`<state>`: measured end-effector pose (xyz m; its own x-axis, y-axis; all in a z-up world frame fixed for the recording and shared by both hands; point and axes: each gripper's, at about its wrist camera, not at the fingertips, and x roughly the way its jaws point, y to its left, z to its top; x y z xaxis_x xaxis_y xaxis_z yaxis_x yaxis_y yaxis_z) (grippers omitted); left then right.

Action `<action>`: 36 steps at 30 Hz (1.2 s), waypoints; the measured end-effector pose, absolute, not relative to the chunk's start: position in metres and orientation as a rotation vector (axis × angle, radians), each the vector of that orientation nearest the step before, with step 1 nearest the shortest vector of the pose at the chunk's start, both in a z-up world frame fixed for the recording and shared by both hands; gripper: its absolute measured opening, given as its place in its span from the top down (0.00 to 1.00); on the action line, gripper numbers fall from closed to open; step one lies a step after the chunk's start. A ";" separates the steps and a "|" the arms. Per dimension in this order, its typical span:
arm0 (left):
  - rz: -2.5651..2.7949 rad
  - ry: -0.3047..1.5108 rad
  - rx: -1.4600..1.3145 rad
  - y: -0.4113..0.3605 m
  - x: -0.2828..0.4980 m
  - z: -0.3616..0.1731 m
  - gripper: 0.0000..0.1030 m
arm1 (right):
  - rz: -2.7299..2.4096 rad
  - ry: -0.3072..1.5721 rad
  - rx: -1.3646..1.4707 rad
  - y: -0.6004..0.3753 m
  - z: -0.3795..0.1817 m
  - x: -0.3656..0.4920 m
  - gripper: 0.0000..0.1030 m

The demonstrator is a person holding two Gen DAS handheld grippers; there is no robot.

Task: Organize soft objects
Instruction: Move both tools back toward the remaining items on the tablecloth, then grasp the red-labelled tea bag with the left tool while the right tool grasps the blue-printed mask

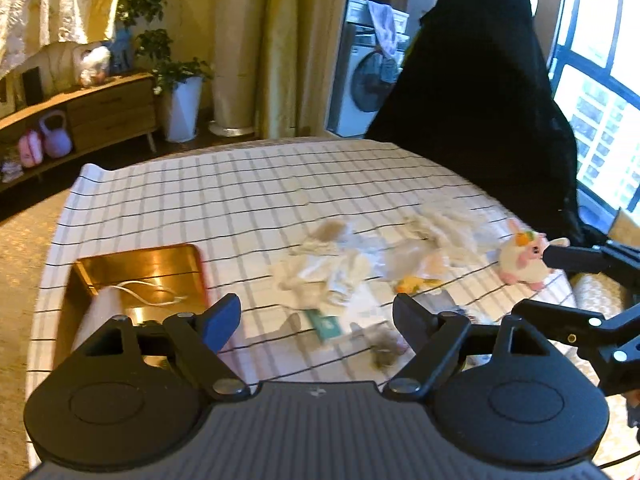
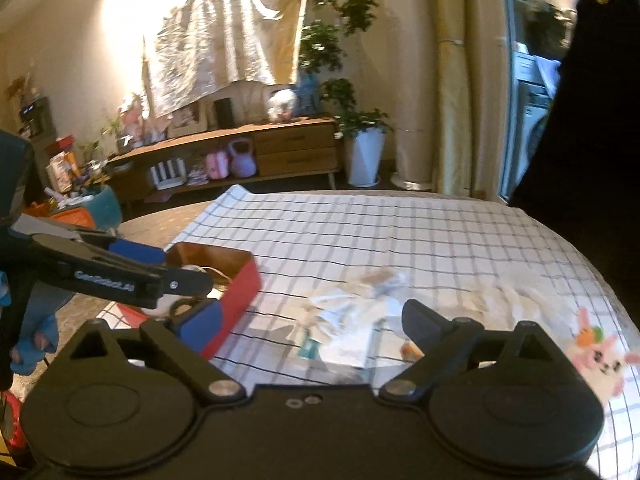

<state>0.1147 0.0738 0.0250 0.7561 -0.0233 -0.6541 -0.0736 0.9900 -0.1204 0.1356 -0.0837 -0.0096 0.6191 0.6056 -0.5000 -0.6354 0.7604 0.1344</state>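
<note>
One red box [image 2: 236, 280], one pink bunny plush [image 1: 524, 256], two grippers, one loose pile of pale cloths [image 1: 332, 268].

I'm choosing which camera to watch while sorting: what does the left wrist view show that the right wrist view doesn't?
Only the left wrist view: the gold floor of the box with a white cord lying in it, and a small brown fuzzy item on the near cloth.

Only the right wrist view: the box's red outer wall and the cluttered corner far left.

Both: the checked tablecloth, the pale fabric pile, the pink-and-white plush toy, and both grippers open, left gripper and right gripper, nothing between their jaws.
</note>
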 end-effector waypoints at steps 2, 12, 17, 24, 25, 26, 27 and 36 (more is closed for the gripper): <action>0.020 0.708 -0.142 0.066 0.116 0.024 0.11 | 0.693 0.554 -0.040 -0.097 -0.014 0.136 0.05; -0.057 0.679 -0.154 0.042 0.126 0.004 0.03 | 0.581 0.576 0.002 -0.151 -0.044 0.140 0.03; -0.094 0.668 -0.177 0.033 0.131 -0.011 0.02 | 0.545 0.615 -0.011 -0.163 -0.065 0.146 0.03; -0.030 0.677 -0.144 0.017 0.140 -0.040 0.02 | 0.521 0.671 -0.045 -0.169 -0.094 0.161 0.03; -0.015 0.684 -0.129 0.014 0.143 -0.045 0.02 | 0.520 0.683 -0.052 -0.169 -0.101 0.164 0.03; -0.014 0.693 -0.123 0.012 0.145 -0.049 0.02 | 0.521 0.695 -0.058 -0.169 -0.106 0.168 0.03; -0.018 0.702 -0.118 0.009 0.147 -0.054 0.02 | 0.523 0.704 -0.061 -0.170 -0.110 0.170 0.03; 0.015 0.769 -0.094 -0.009 0.167 -0.093 0.02 | 0.548 0.781 -0.132 -0.165 -0.144 0.187 0.06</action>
